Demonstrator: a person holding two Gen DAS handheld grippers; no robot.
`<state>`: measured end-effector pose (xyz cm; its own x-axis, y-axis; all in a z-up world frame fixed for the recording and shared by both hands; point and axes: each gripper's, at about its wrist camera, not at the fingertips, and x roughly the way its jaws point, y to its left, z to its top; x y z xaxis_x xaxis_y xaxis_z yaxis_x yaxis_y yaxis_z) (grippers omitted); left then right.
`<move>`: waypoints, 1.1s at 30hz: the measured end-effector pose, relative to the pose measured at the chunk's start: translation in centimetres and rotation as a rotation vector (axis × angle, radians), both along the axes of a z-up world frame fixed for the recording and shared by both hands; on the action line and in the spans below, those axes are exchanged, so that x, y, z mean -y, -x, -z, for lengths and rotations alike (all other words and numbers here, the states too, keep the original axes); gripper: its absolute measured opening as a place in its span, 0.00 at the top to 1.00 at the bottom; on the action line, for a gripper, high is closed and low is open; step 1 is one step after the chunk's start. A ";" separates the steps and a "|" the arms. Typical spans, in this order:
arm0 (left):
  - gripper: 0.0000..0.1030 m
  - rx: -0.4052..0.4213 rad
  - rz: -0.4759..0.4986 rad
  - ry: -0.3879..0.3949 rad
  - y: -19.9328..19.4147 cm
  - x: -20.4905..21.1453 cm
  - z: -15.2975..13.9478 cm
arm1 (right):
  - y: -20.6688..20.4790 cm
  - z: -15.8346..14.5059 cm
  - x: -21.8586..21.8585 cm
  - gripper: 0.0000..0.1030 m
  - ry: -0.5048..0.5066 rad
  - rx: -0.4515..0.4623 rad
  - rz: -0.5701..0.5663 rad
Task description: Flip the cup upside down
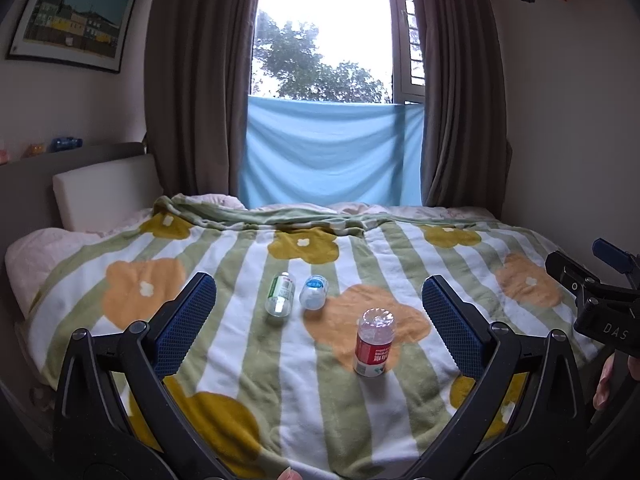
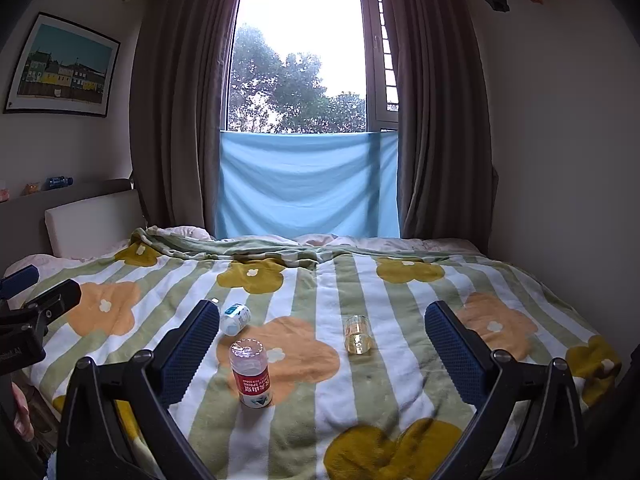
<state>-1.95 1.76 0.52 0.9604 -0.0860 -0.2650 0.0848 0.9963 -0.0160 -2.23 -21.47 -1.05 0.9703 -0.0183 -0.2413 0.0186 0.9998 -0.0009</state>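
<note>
Several clear cut-bottle cups rest on a flowered blanket (image 1: 224, 360). A red-labelled cup (image 1: 374, 343) stands bottom-up; it also shows in the right wrist view (image 2: 250, 374). A blue-labelled cup (image 1: 314, 292) and a green-labelled cup (image 1: 281, 294) lie on their sides behind it. In the right wrist view a clear yellowish cup (image 2: 357, 335) lies on its side, and the blue-labelled cup (image 2: 235, 319) is partly hidden by a finger. My left gripper (image 1: 320, 320) is open and empty, short of the cups. My right gripper (image 2: 322, 352) is open and empty, back from the yellowish cup.
The bed fills the lower view, with a headboard cushion (image 1: 104, 192) at left. Behind it are brown curtains (image 1: 192, 80), a window and a blue cloth (image 1: 332, 152). A framed picture (image 1: 72, 16) hangs left. The right gripper's body (image 1: 600, 300) shows at the right edge.
</note>
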 end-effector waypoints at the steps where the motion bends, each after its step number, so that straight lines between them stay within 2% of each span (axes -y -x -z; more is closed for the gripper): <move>1: 0.00 0.003 0.001 -0.003 0.1 0.1 -0.1 | 0.1 0.0 0.0 0.00 -0.004 -0.002 0.001; 29: 0.00 0.002 -0.003 -0.019 -0.3 0.8 -0.2 | 0.0 -0.4 0.8 0.00 -0.020 0.000 0.015; 33: 0.00 -0.016 -0.005 -0.039 -0.7 1.1 -0.3 | 0.0 -0.4 0.8 0.00 -0.018 -0.001 0.014</move>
<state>-1.27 0.68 0.86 0.9565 -0.0709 -0.2830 0.0803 0.9965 0.0214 -2.23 -22.32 -0.69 0.9697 -0.0272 -0.2430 0.0322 0.9993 0.0167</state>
